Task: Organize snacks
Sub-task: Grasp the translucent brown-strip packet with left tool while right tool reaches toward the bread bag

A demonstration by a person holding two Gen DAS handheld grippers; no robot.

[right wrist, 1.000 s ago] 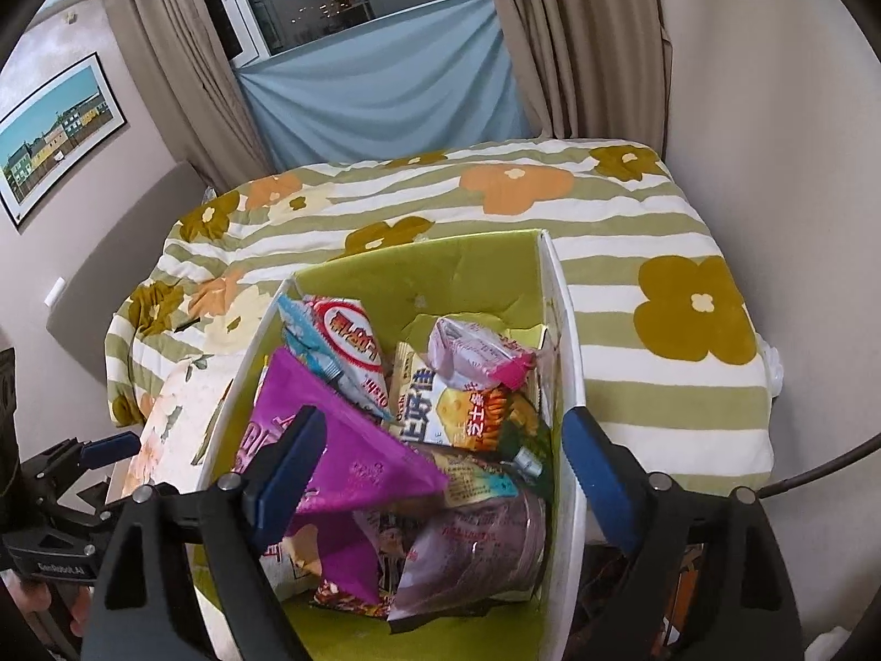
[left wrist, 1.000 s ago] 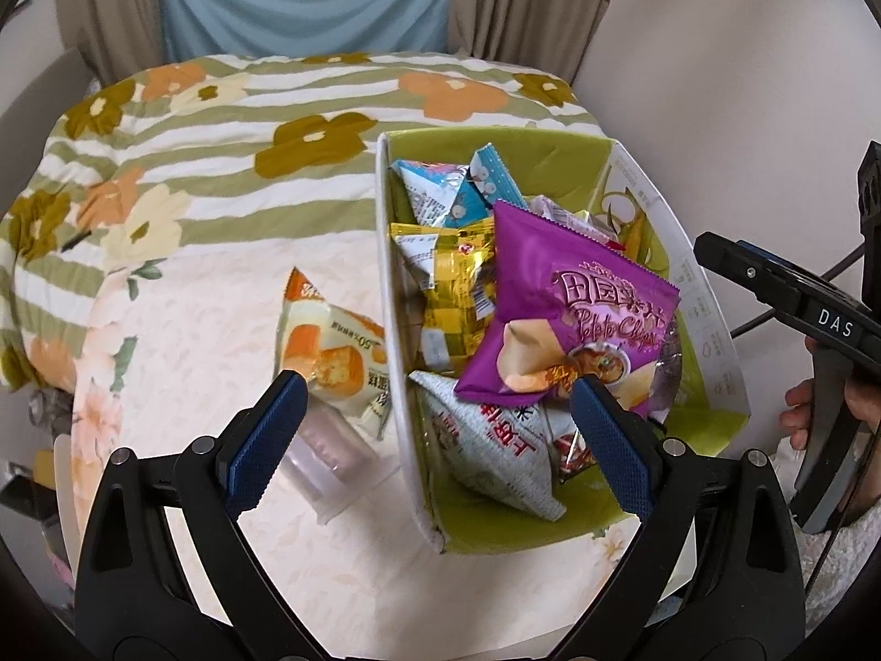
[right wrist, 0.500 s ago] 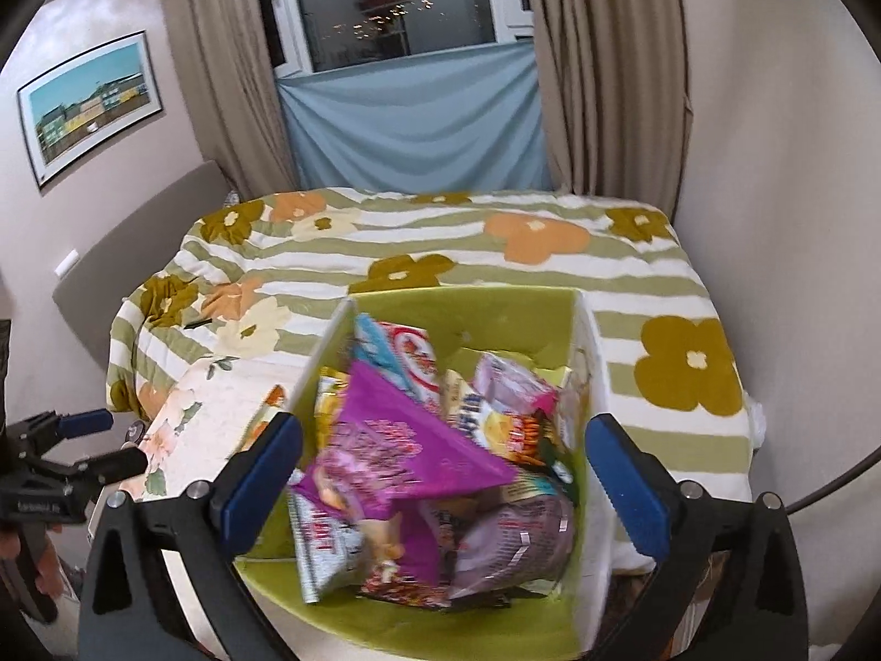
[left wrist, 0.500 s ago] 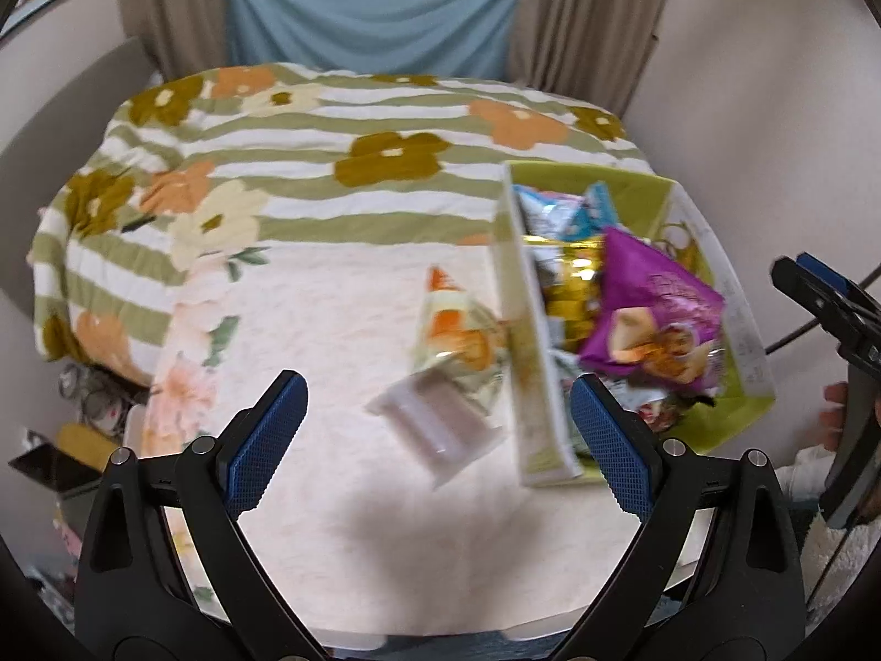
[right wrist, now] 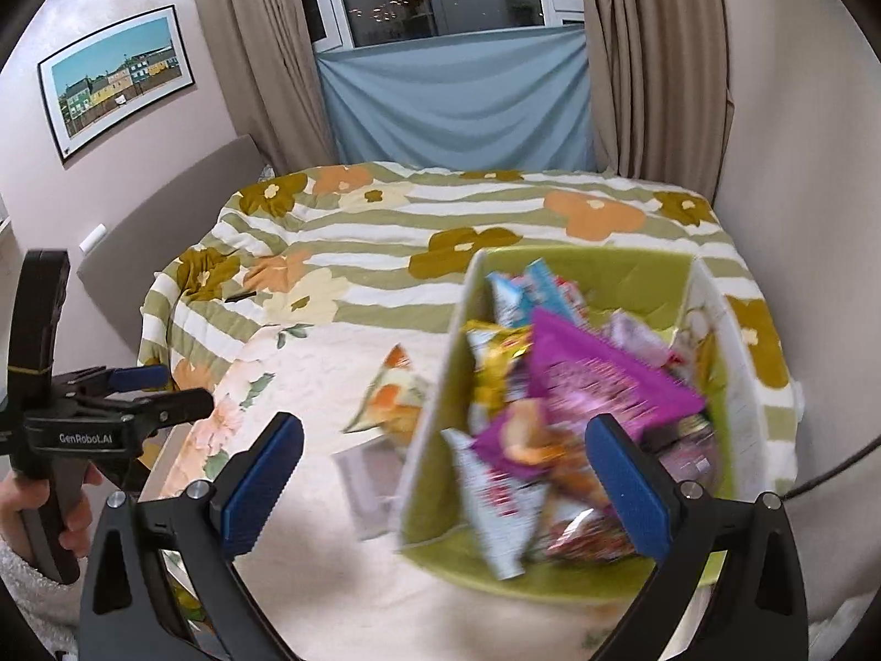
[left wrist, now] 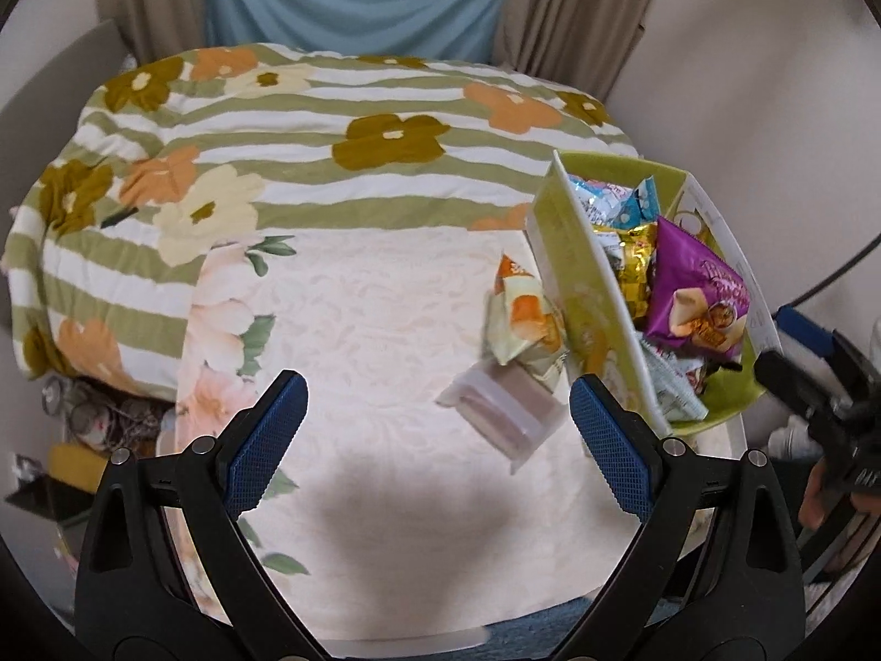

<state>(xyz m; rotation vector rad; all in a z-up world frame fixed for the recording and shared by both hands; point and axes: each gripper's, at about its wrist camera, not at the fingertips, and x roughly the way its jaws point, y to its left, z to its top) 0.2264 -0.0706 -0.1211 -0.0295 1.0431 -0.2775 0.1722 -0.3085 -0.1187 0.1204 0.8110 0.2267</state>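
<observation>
Both your grippers are empty and spread wide: the left gripper [left wrist: 438, 432] hangs above the bare middle of the cream cloth [left wrist: 358, 330], and the right gripper [right wrist: 440, 485] sits over the near left wall of the green box [right wrist: 435, 413]. Neither is touching a snack.

Most of the snacks are already piled in the box — a purple bag [left wrist: 696, 297] lies on top, with a gold packet [left wrist: 633, 259] and blue packets [left wrist: 611, 201] behind it. Two things remain outside. An orange-and-white packet [left wrist: 523, 325] lies on the cloth just beside the box's left wall, apparently leaning against it, and a clear plastic tub [left wrist: 504, 413] lies on its side just in front of that packet, touching or nearly touching it.

So you look to be between picks, with the sorting mostly done. The likely next move is to collect one of the two strays. The packet is soft and crinkly; take it by its upper edge or a corner, and come in from the open cloth side, since the box wall blocks the other. The tub is hard and smooth, and lying on its side it may roll or slip — close squarely across its body, not its rim. Your left gripper has the clearer path to both; the right view is blurred, so its exact height over the box is hard to judge.
</observation>
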